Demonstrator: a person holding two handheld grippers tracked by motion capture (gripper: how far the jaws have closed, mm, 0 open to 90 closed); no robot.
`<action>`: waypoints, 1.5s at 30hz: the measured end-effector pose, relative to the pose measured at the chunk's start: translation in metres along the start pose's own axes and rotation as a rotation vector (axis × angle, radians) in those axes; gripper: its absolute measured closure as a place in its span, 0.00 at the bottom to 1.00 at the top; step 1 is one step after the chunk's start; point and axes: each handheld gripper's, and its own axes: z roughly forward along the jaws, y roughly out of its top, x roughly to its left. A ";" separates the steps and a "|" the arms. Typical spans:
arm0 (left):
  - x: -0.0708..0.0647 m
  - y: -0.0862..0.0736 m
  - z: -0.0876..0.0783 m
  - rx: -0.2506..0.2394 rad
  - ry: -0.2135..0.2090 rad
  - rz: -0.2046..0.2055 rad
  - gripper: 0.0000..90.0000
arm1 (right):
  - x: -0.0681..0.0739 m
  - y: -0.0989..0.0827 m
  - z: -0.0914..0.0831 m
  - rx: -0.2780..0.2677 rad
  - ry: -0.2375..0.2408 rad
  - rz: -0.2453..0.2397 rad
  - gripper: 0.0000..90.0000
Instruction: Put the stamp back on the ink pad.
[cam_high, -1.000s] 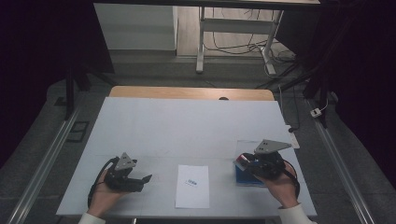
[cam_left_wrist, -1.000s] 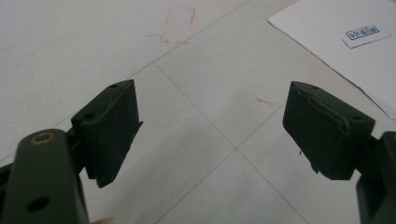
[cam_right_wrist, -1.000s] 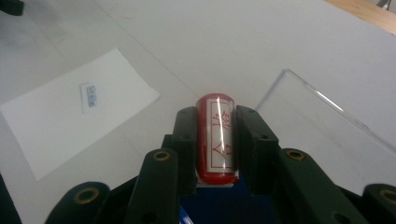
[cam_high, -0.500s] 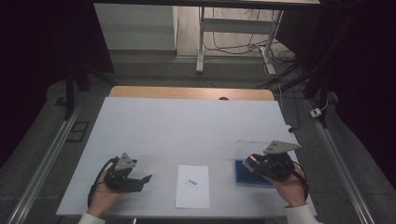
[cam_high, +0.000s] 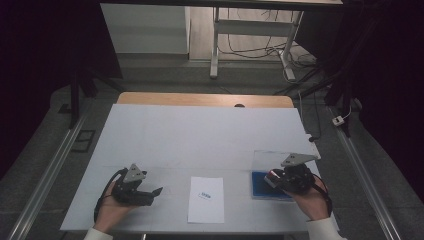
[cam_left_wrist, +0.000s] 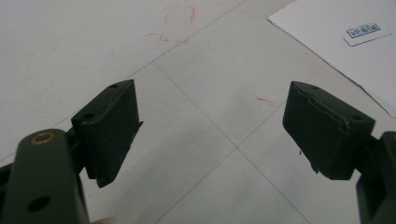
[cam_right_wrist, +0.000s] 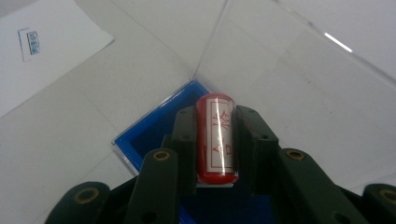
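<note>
My right gripper (cam_right_wrist: 215, 122) is shut on a red cylindrical stamp (cam_right_wrist: 215, 135) with red characters on its white label. It holds the stamp just over a blue ink-pad box (cam_right_wrist: 149, 135) whose clear lid (cam_right_wrist: 299, 70) lies open behind it. From above, the right gripper (cam_high: 272, 179) sits over the blue box (cam_high: 262, 192) at the table's near right. My left gripper (cam_high: 156, 192) rests at the near left, open, with bare table between its jaws (cam_left_wrist: 210, 130). A white paper sheet (cam_high: 206, 207) with a small blue stamped mark (cam_high: 205, 195) lies between the two grippers.
The white table (cam_high: 200, 135) stretches away beyond the grippers, with a wooden strip (cam_high: 200, 99) at its far edge. Faint red pen marks (cam_left_wrist: 180, 14) lie on the tabletop ahead of the left gripper. A desk frame and cables stand on the floor beyond.
The right gripper, still holding the red stamp, has shifted a little right and lower over the blue box. The left gripper has stayed put.
</note>
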 end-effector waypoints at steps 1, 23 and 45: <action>0.000 0.000 0.000 0.001 0.000 0.001 0.21 | 0.000 0.000 0.001 0.006 -0.002 0.000 0.78; 0.000 0.000 0.000 -0.003 -0.002 -0.003 0.21 | 0.002 -0.003 0.011 0.045 -0.006 -0.022 0.77; -0.004 0.000 -0.009 -0.066 -0.004 -0.017 0.21 | 0.001 -0.023 -0.019 -0.252 -0.007 -0.028 0.38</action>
